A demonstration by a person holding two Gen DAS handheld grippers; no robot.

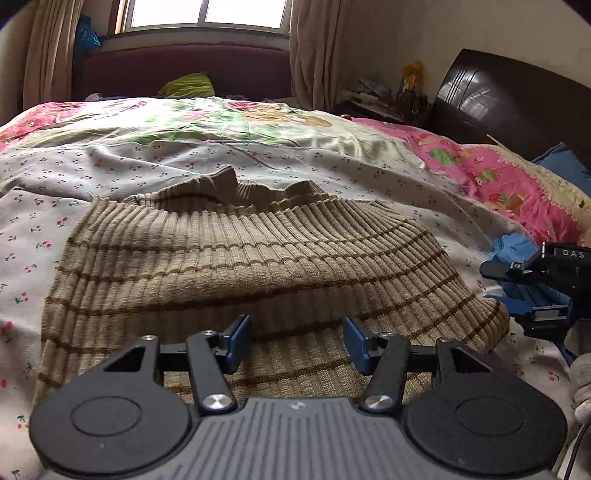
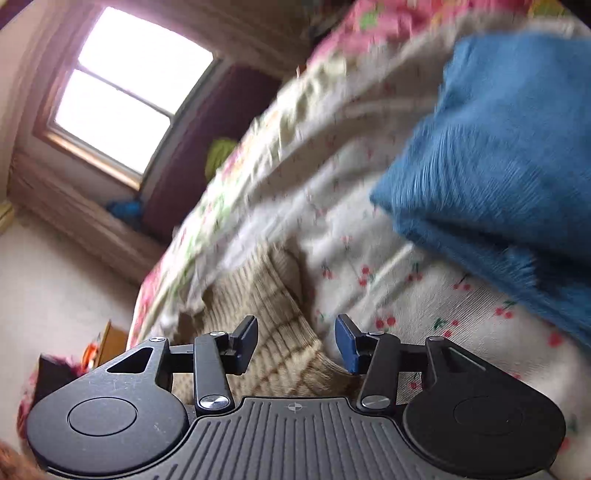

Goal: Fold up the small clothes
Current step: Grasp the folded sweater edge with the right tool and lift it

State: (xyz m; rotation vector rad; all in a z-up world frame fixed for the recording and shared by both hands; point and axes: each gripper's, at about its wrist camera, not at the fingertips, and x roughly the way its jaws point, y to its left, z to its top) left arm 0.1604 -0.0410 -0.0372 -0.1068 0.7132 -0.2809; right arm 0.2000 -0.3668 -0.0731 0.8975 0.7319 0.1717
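A beige ribbed knit sweater with brown stripes [image 1: 236,266] lies folded on the cherry-print bedsheet [image 1: 44,229], collar towards the far side. My left gripper [image 1: 297,341] is open and empty, just above the sweater's near edge. My right gripper [image 2: 295,345] is open and empty, tilted over the sweater's corner [image 2: 280,332]. It also shows in the left wrist view [image 1: 509,277] at the right, beside the sweater's right edge. A blue knit garment [image 2: 498,147] lies folded on the bed to the right, blurred.
A pink and green floral quilt [image 1: 480,170] covers the far and right side of the bed. A dark wooden headboard [image 1: 509,96] stands at the right. A window [image 1: 203,14] with curtains is at the back. A green cushion [image 1: 188,86] lies behind the bed.
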